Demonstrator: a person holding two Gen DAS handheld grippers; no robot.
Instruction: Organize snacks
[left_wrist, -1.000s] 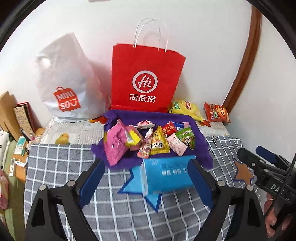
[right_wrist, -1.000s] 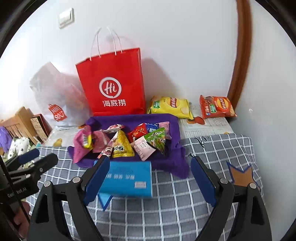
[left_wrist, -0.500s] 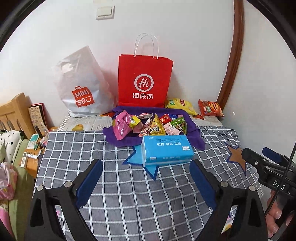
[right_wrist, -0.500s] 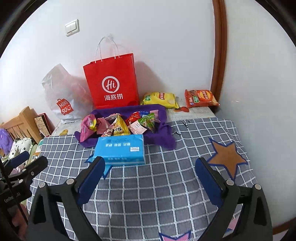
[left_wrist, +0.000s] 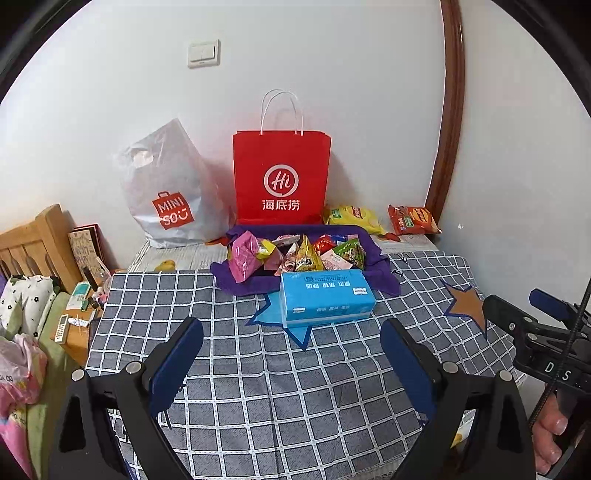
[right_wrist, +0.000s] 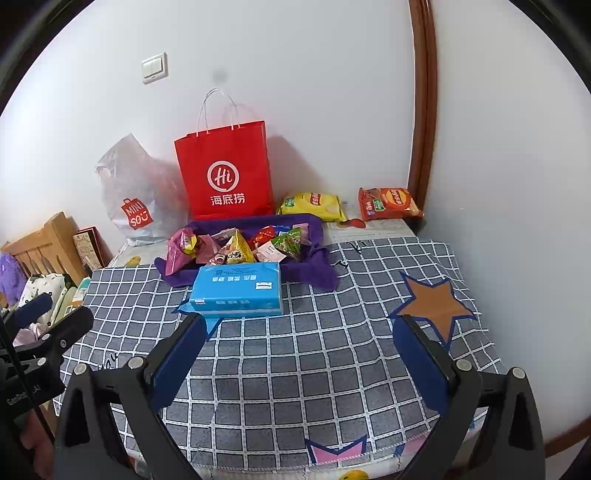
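Observation:
Several small snack packets (left_wrist: 295, 254) (right_wrist: 236, 247) are heaped on a purple cloth (left_wrist: 380, 273) at the back of the checked table. A blue tissue pack (left_wrist: 325, 295) (right_wrist: 236, 291) lies just in front of the heap. A yellow chip bag (left_wrist: 351, 218) (right_wrist: 314, 205) and an orange-red chip bag (left_wrist: 413, 219) (right_wrist: 388, 203) rest by the wall. My left gripper (left_wrist: 291, 328) is open and empty, well short of the tissue pack. My right gripper (right_wrist: 299, 325) is empty too, its jaws still opening, right of the pack.
A red paper bag (left_wrist: 280, 177) and a white plastic bag (left_wrist: 166, 192) stand against the wall behind the snacks. The checked tablecloth (left_wrist: 258, 387) reaches the near edge. A wooden bed frame (left_wrist: 33, 243) and clutter lie to the left. A wall closes the right side.
Both grippers have drawn back from the snacks, so the table looks farther away. The tissue pack no longer sits between the left fingers. The right jaws have spread wider.

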